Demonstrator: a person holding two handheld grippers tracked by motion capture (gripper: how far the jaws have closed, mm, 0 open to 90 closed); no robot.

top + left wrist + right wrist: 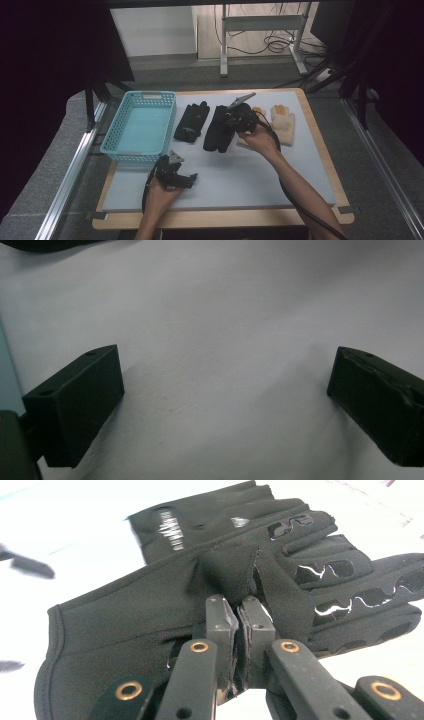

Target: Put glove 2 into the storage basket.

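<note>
- Since it is soft, limp fabric, the black stretch-fabric glove (pixel 150 610) will sag and drape; a pinched fold near the palm holds best.
- It lies mid-counter (pixel 225 170), beside its twin black glove (pixel 192 122).
- Right tongs (pixel 239 612) are clenched on that fold, a detail clear in the right gripper view.
- Left tongs (pixel 222 400) stand released above bare counter near the turquoise perforated plastic basket (pixel 142 125).

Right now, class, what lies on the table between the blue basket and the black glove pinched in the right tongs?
In the high view, a second black glove lies flat between the blue basket and the pinched black glove.
</note>
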